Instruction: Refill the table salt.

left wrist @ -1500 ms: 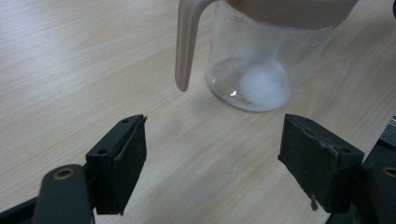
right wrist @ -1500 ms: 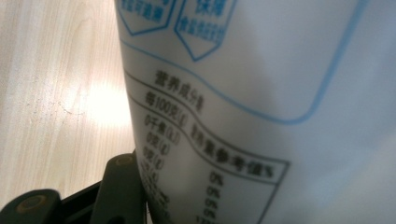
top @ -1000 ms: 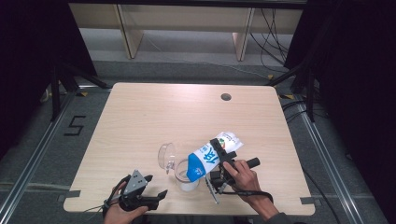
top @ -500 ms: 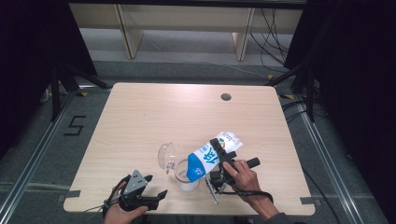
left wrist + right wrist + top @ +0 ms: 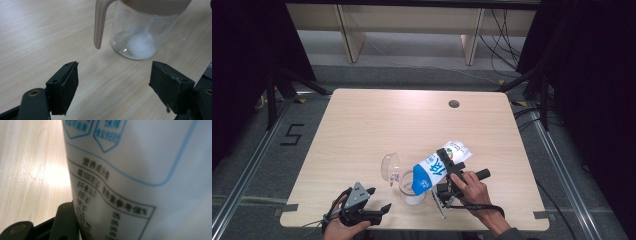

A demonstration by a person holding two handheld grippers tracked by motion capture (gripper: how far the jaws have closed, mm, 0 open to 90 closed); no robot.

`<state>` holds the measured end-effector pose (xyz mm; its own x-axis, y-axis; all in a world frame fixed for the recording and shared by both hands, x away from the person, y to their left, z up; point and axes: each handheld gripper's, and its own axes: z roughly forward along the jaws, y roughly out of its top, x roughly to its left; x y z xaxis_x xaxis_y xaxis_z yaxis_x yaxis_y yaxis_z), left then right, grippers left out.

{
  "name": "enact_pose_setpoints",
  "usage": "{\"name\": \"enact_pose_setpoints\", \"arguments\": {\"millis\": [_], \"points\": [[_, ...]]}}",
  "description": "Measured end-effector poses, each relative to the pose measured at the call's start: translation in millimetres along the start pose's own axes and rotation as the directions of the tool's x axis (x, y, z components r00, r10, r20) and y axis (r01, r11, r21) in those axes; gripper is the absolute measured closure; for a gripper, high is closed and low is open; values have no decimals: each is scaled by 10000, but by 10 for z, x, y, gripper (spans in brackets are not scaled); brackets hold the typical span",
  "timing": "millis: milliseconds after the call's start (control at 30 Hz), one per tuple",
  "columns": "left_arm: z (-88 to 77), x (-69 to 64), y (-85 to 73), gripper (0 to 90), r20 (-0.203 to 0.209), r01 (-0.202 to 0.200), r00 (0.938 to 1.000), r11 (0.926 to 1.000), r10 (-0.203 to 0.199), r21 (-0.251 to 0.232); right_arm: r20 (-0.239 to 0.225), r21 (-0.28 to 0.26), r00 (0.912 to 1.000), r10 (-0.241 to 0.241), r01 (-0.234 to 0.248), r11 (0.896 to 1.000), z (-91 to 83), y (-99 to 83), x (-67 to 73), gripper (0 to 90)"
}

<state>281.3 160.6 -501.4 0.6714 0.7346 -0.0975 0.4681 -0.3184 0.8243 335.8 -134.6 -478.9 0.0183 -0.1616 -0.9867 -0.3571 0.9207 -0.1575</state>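
Observation:
A white and blue milk carton (image 5: 430, 173) is tipped with its blue end down over a clear glass jug (image 5: 412, 193). My right gripper (image 5: 443, 172) is shut on the carton's middle. In the right gripper view the carton's printed side (image 5: 140, 170) is pressed against the left jaw. The jug (image 5: 140, 30) has a beige handle (image 5: 99, 22) and a little white liquid (image 5: 141, 46) at its bottom. Its clear lid (image 5: 389, 167) stands tilted open to the left. My left gripper (image 5: 378, 199) rests near the table's front edge, open, its jaws (image 5: 113, 92) pointing at the jug with nothing between them.
The light wooden table (image 5: 377, 125) has a round cable hole (image 5: 454, 104) at the back right. Dark floor with rails surrounds the table, and shelf legs (image 5: 347, 35) stand beyond its far edge.

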Motion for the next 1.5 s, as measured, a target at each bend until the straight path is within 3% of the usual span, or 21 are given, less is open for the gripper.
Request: {"name": "enact_pose_setpoints", "arguments": {"millis": [33,100,167,333,400,867,900,967,1000,1067,1100,1200,1433,1500], "points": [[0,0,0,226,1,-3,10000,10000,3,0,64,-101,9997,-240,241,9997,5,2,-17,505],[0,-1,-1,226,-2,-7,10000,10000,7,-9,50,-171,9999,-118,119,9998,10,-3,-5,505],[1,-2,0,226,-2,1,10000,10000,-1,-18,17,-255,9991,-430,430,9987,13,-9,-23,505],[0,-1,0,226,-4,2,10000,10000,-2,-14,98,-181,9999,-121,123,9998,9,-2,-6,506],[0,-2,-1,226,-7,12,10000,10000,-12,-14,23,-276,9989,-461,461,9986,13,-9,-25,507],[0,0,1,226,-20,-9,10000,10000,9,4,108,-231,9986,-511,514,9984,10,-12,-27,509],[1,0,0,226,-2,1,10000,10000,-1,-14,100,-209,9988,-482,484,9986,10,-13,-23,509],[0,1,1,226,-4,-7,10000,10000,7,3,-18,153,9995,327,-326,9993,-11,-14,39,510],[-1,1,1,226,3,-3,10000,10000,3,18,47,43,10000,29,-29,10000,-6,-13,15,509],[0,1,1,226,3,-7,10000,10000,7,11,62,0,10000,-50,50,10000,-6,-15,5,509],[0,1,1,226,2,-2,10000,10000,2,8,36,112,9993,382,-382,9992,-11,-9,34,509],[1,1,1,226,5,-7,10000,10000,7,13,24,175,9987,502,-502,9986,-19,-9,48,510],[7,2,-3,226,20,-4,10000,10000,4,-56,159,-48,9997,209,-209,9998,-7,-16,31,513],[7,1,-3,226,14,-11,10000,10000,11,-55,505,-377,9984,-243,262,9989,11,-18,5,513]]}}
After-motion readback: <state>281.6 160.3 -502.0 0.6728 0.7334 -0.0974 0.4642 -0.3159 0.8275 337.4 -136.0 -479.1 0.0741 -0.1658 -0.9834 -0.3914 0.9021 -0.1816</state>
